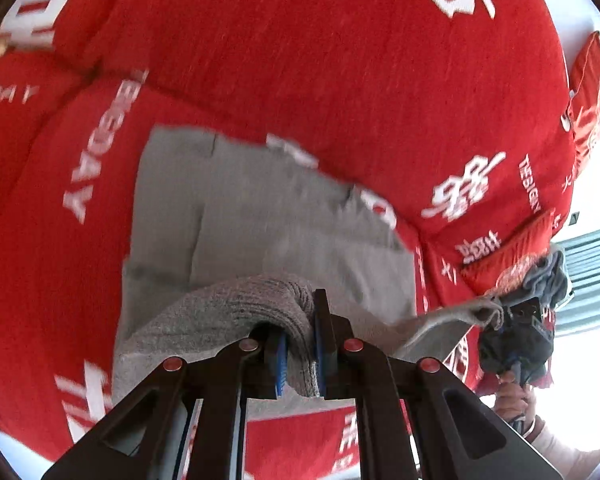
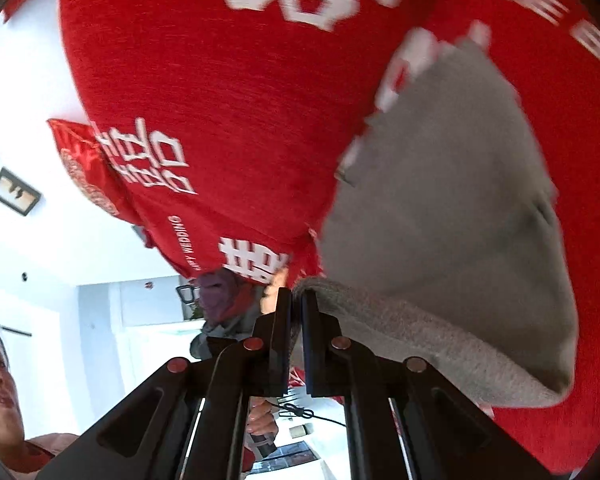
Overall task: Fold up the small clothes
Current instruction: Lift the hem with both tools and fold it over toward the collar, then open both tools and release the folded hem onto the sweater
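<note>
Between the pads of the left gripper [image 1: 300, 344] a thick ribbed hem of the grey garment [image 1: 236, 216] is clamped, the blue pads pressed against the bunched knit. The jaws of the right gripper [image 2: 296, 320] are drawn together on another stretch of the same ribbed edge, which is pinched at the very tips. From both grips the cloth is seen to run outward and down onto the red bedspread [image 1: 340, 60], printed with white characters, where the flat body of the garment lies spread near the middle, its far edge turned toward the pillows [image 1: 508, 256]. In the left view the right gripper [image 1: 496, 312] is seen well apart to the right, with a taut strip of grey fabric stretched toward it.

The garment is judged to be light, soft and limp, with no stiffness of its own; the part between the grips can be expected to sag. The ribbed hem is thicker and less slippery than the smooth body, so it is the better place to be held, near its two corners.
</note>
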Demonstrator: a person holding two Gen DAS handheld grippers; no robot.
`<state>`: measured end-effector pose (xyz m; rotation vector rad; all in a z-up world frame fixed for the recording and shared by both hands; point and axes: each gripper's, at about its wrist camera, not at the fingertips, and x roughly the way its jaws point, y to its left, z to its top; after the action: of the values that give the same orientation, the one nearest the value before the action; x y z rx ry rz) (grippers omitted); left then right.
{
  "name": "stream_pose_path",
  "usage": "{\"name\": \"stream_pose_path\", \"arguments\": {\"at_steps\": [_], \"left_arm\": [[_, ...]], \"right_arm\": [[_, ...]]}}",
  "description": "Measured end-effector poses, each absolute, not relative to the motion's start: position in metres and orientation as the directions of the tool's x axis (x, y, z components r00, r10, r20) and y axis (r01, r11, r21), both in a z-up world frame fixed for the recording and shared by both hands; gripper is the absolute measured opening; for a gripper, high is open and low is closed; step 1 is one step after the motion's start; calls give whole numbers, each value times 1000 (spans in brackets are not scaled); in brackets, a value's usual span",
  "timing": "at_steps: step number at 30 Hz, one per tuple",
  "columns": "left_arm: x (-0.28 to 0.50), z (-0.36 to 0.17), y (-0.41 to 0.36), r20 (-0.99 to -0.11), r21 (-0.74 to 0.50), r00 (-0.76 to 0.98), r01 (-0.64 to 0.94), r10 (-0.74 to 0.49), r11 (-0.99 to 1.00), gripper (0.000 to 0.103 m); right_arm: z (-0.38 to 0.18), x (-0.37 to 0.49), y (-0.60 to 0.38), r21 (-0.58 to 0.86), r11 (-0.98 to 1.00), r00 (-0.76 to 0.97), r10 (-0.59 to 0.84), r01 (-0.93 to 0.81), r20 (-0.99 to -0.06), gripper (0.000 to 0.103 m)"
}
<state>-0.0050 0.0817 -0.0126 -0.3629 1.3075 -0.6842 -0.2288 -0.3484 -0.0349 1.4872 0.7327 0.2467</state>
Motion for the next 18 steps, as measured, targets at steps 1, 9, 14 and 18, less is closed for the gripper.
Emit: {"name": "stream_pose_path", "arguments": {"at_steps": [1,9,14,18], "left_arm": [[2,-13,78,-759,-600,115,259,-641,757,12],[63,-66,33,-852,-457,153,245,-500,855,12],[83,-97,15,-929,-312,136,208,-343,927,19],[81,-73,19,-925,-289,180,236,-334,928,37]], "right_arm": [[-31,-220,-354,958,108,770,573,267,-279,5],[-47,-148,-403,949,136,776,548,286,-312,5],[-108,-123,-432,883,141,733,506,449,-454,5],[-123,-119,-438,793,241,642,479,559,-598,11]]}}
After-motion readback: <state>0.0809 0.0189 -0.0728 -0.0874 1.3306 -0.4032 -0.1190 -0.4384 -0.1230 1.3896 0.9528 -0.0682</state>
